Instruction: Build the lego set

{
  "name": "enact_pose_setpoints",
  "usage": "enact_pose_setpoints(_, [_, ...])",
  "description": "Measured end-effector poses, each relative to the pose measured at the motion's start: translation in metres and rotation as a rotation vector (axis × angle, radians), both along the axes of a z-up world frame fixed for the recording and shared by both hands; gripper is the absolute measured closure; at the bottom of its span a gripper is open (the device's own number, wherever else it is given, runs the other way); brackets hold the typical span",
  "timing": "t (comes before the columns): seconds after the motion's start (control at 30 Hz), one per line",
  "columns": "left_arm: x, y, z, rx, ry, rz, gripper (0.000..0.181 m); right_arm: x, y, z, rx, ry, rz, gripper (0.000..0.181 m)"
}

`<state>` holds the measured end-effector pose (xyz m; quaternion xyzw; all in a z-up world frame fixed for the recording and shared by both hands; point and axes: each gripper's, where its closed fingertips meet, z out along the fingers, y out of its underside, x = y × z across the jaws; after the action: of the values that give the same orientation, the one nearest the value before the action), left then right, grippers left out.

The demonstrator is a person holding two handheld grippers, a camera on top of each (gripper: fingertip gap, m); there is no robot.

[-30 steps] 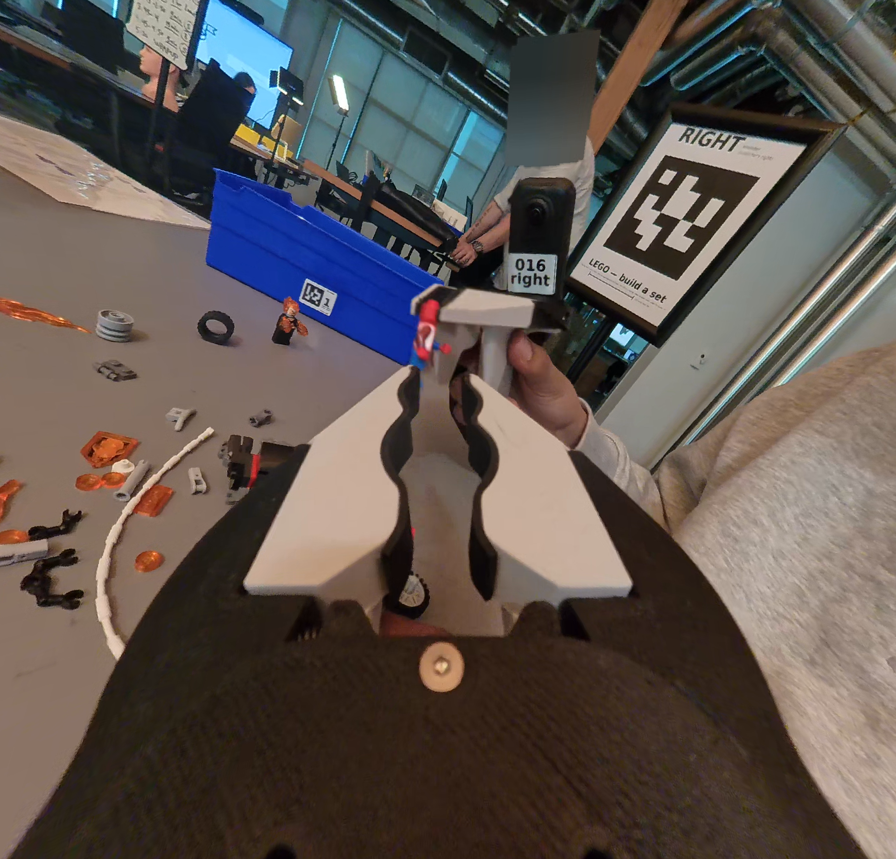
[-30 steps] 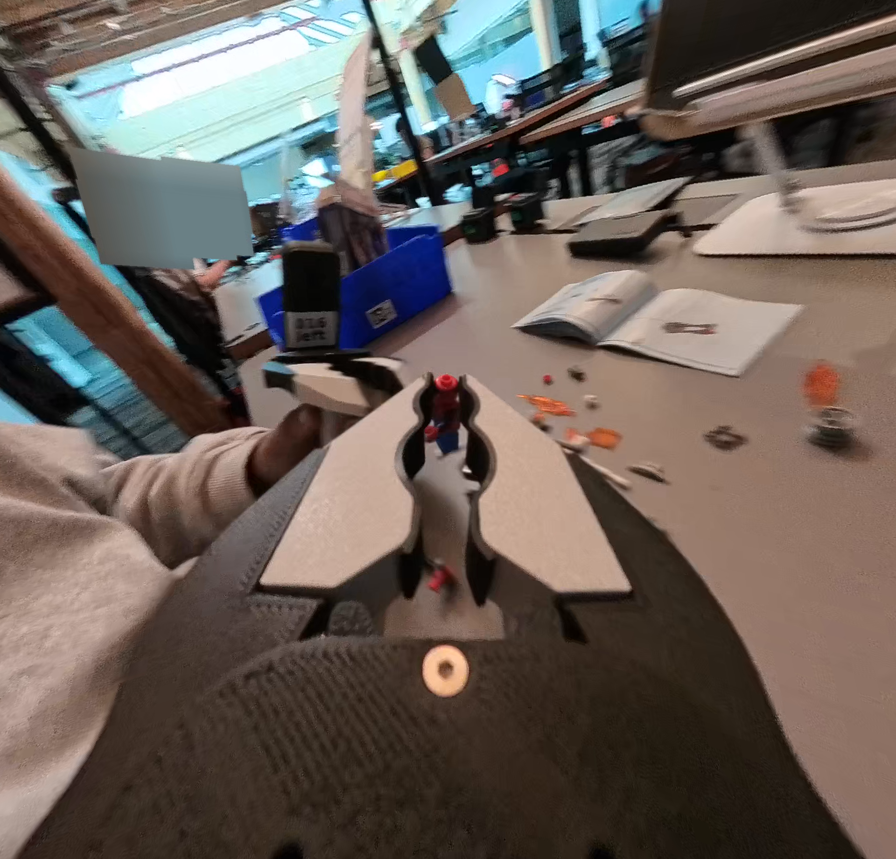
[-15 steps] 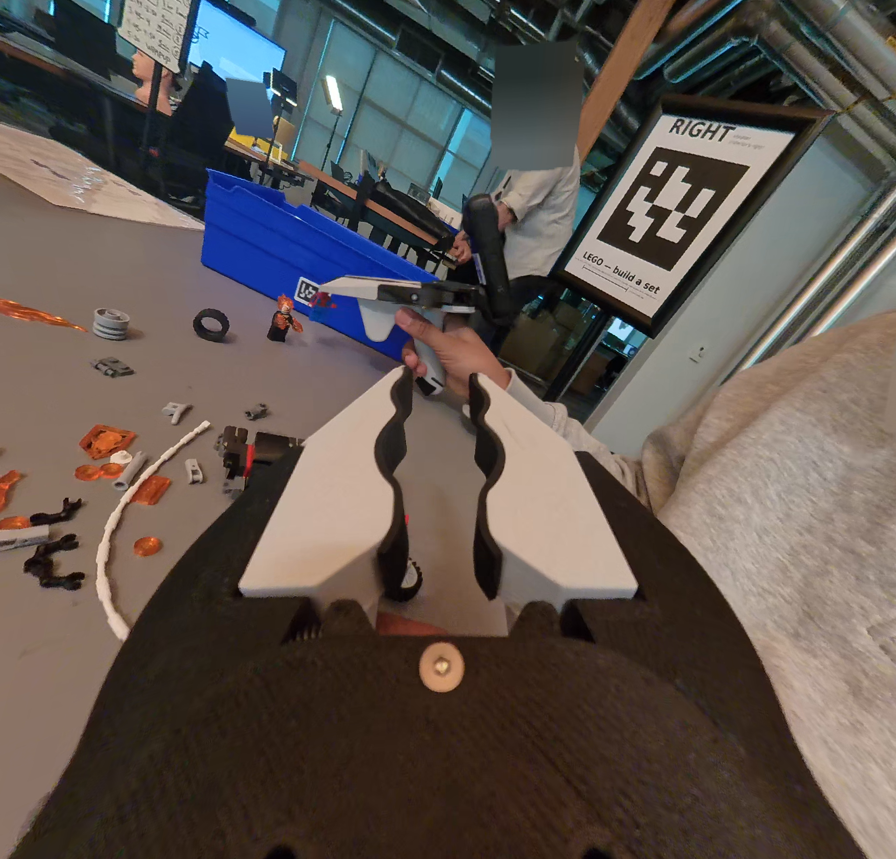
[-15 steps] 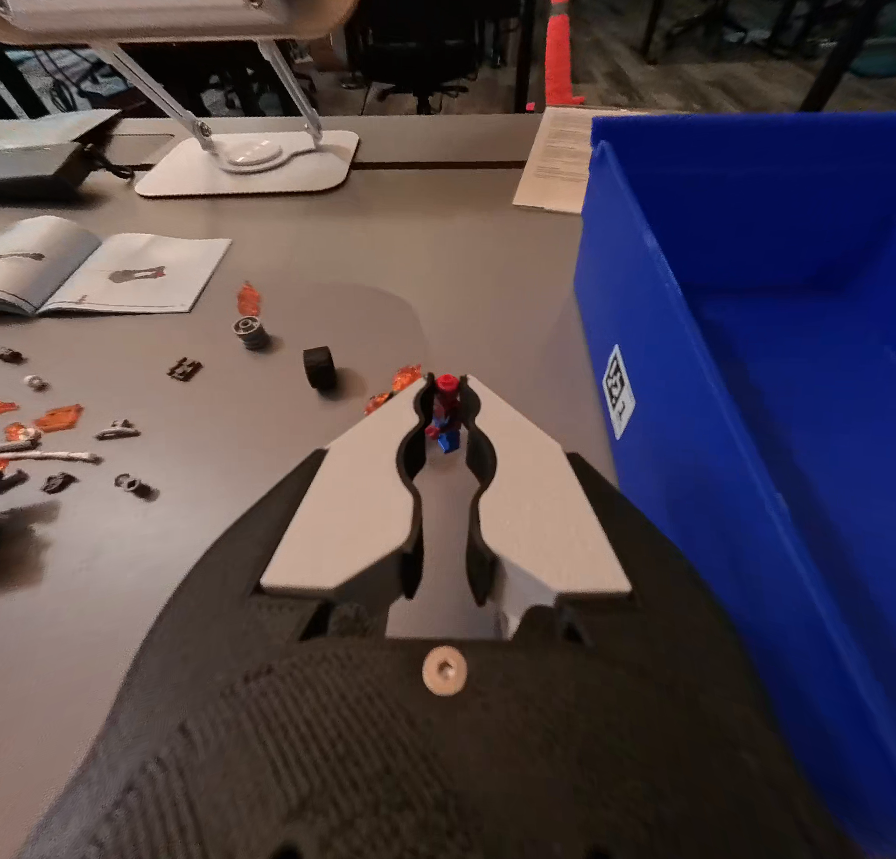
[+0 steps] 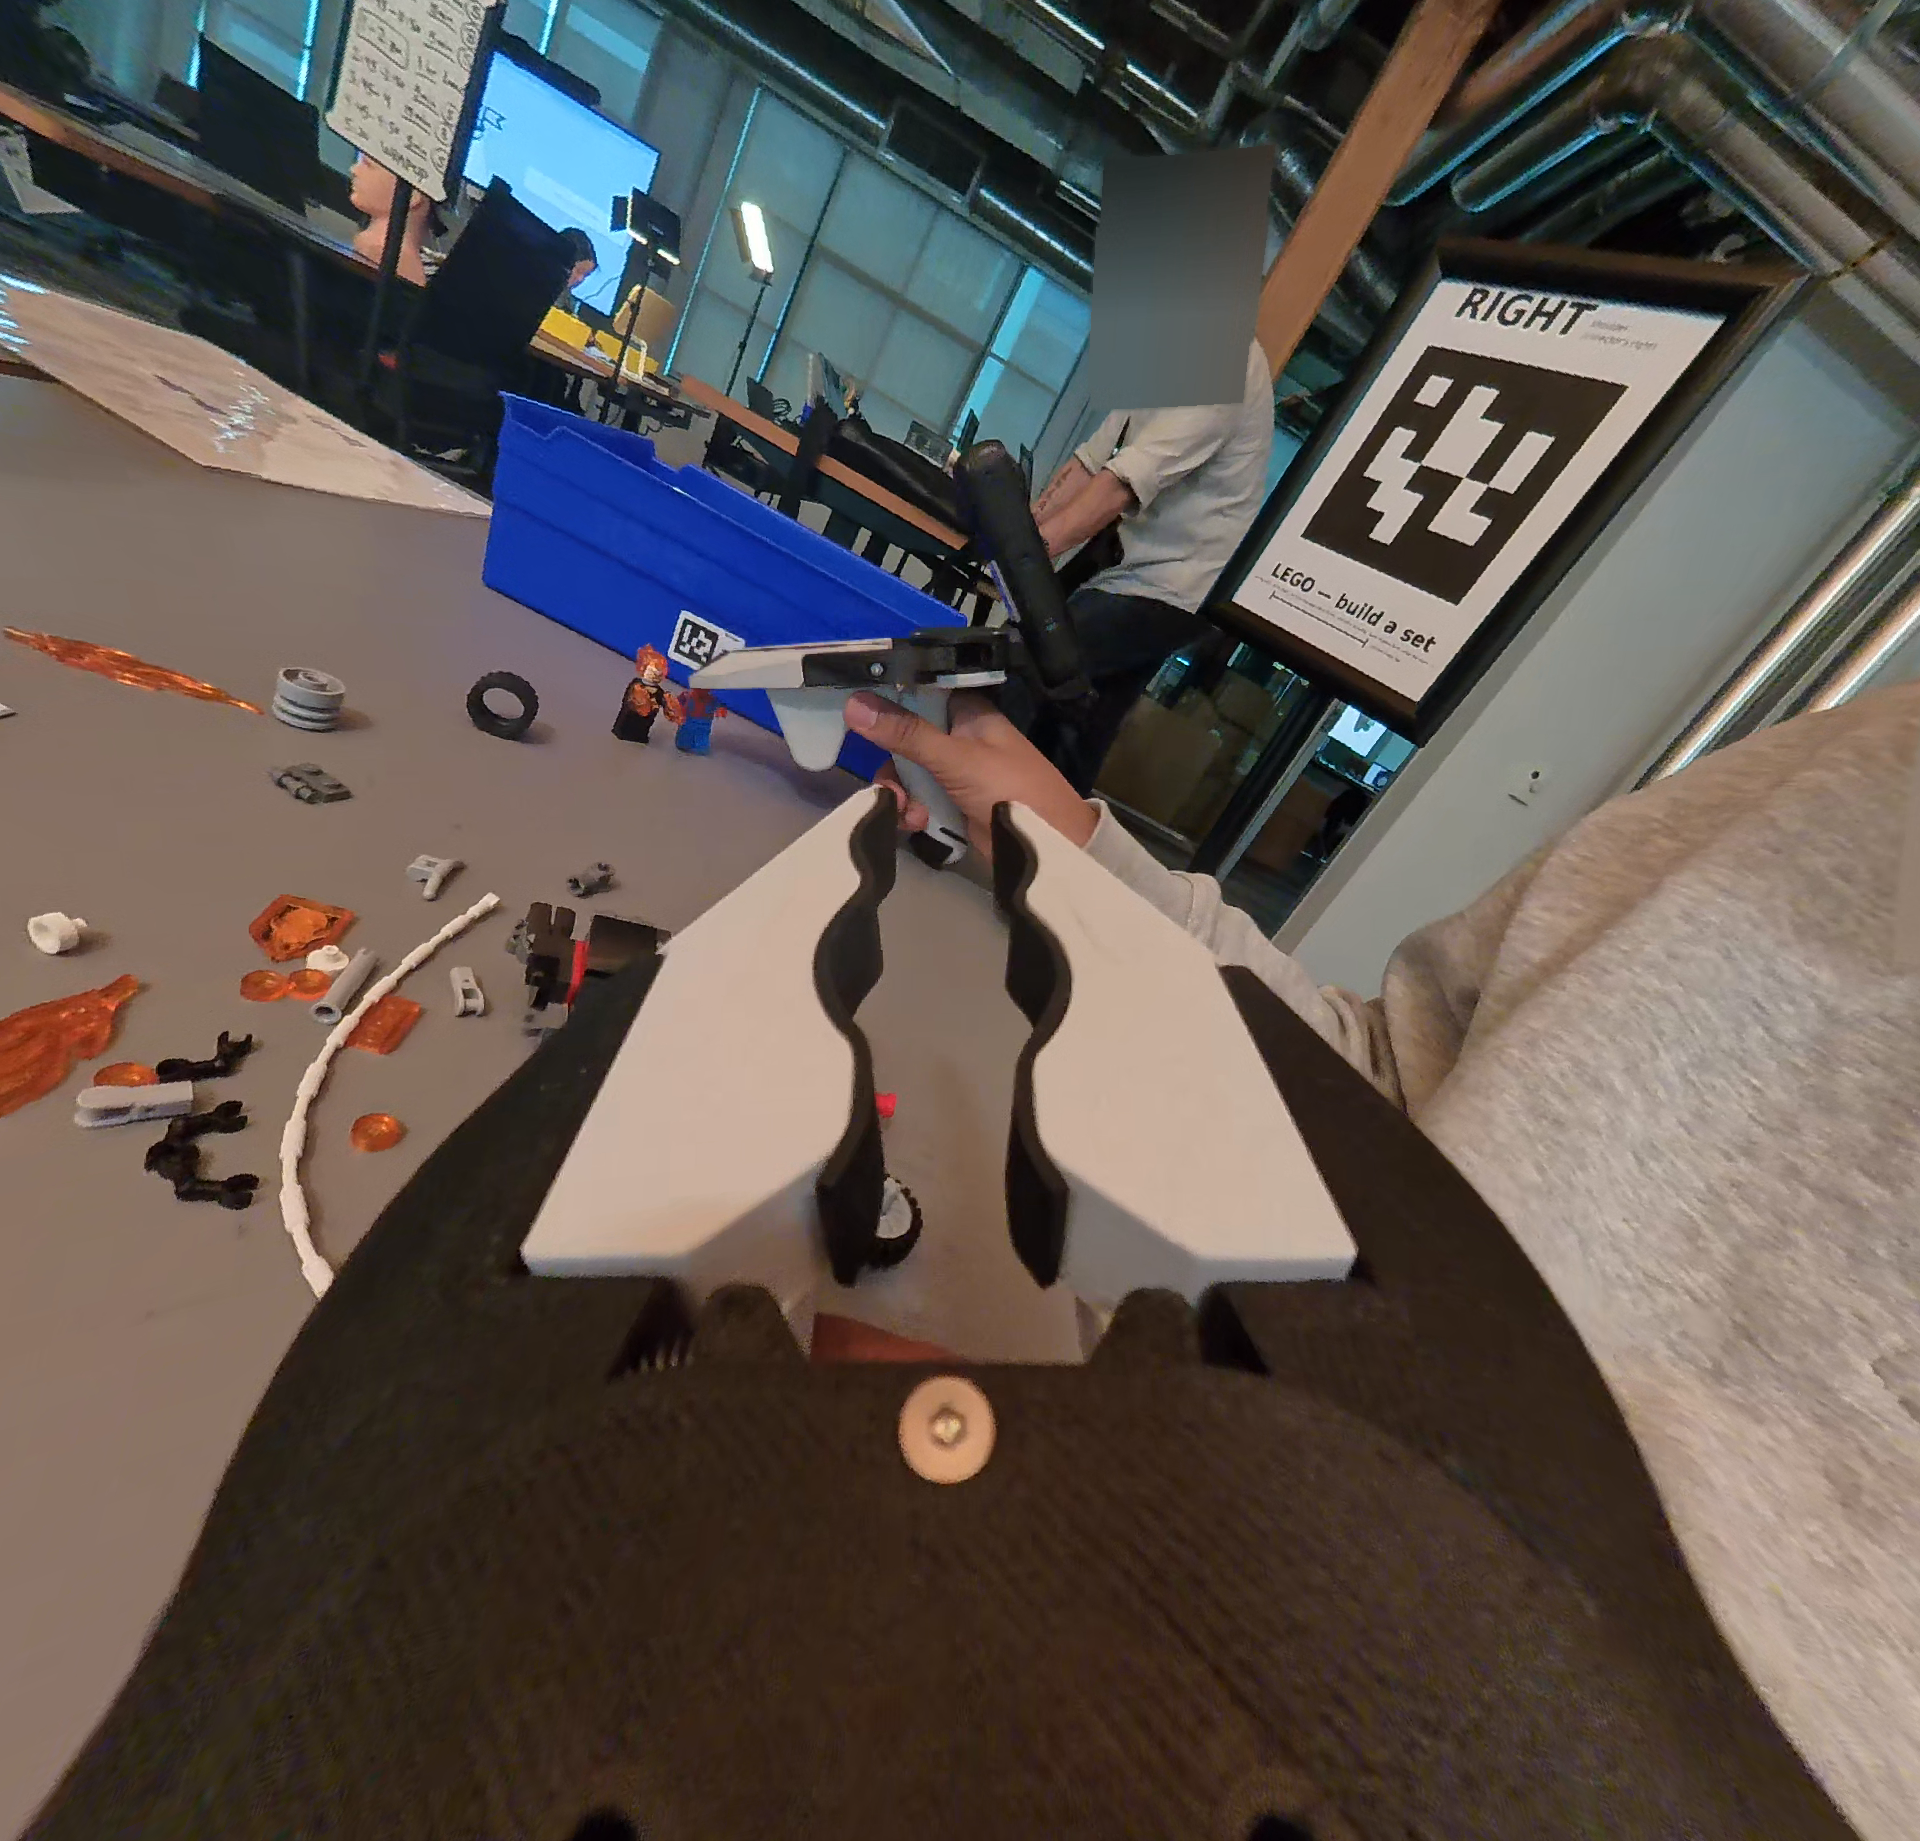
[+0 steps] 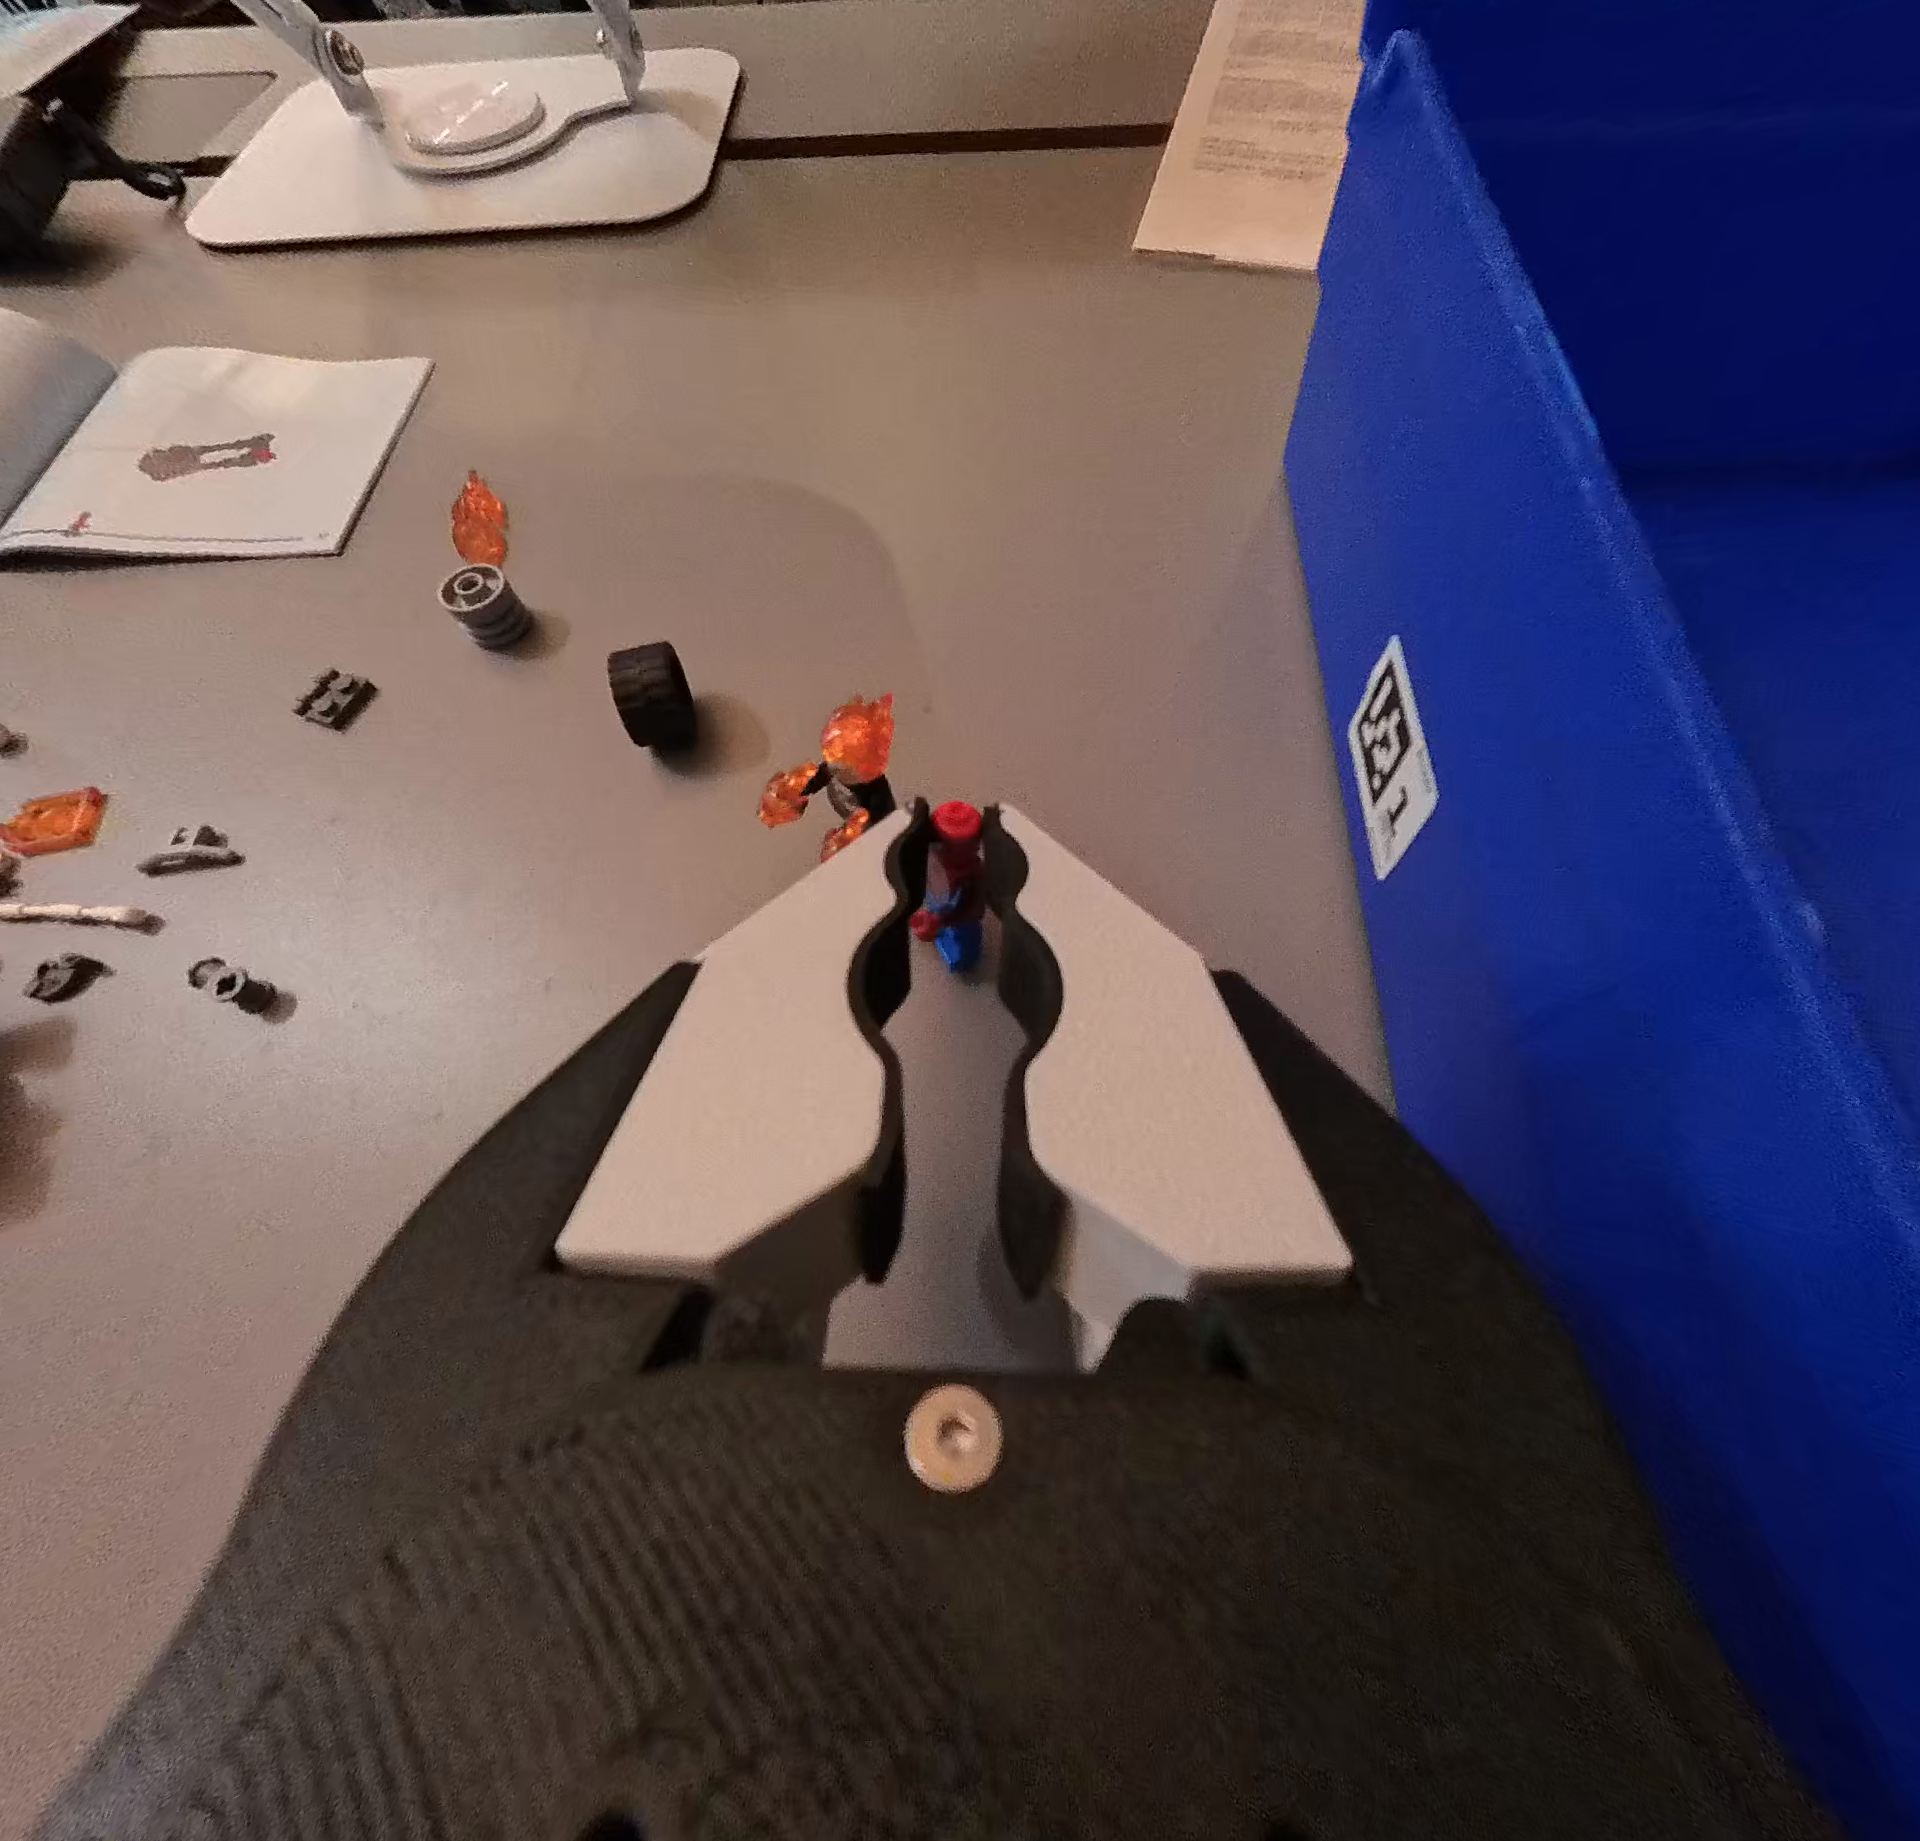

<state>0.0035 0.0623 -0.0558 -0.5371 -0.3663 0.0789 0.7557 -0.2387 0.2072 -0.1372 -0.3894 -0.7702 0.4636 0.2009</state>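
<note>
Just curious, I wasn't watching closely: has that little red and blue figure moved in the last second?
Yes. The red and blue figure, held in the right tool, has come down from mid-air to the table beside the flame-headed figure, near the blue bin.

right tool [image 6: 951, 815] hides the lower half of the flame-headed minifig [image 6: 844, 768] at 11 o'clock of its tips. blue bin [image 6: 1621, 648] cut off by the right edge; booklet [image 6: 197, 451] cut off at 9 o'clock. small wheel [image 5: 896, 1220] half hidden behind left tool's [image 5: 940, 809] finger. tiny red bit [image 5: 885, 1103] too small to tell.
</note>
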Motion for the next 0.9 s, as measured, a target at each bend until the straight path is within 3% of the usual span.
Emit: enact_pose_setpoints(0.9, [-0.0025, -0.0023, -0.0007, 0.016, -0.01, 0.0, 0.166, 0.0057, -0.0026, -0.0048, -0.007, -0.043, 0.037, 0.16])
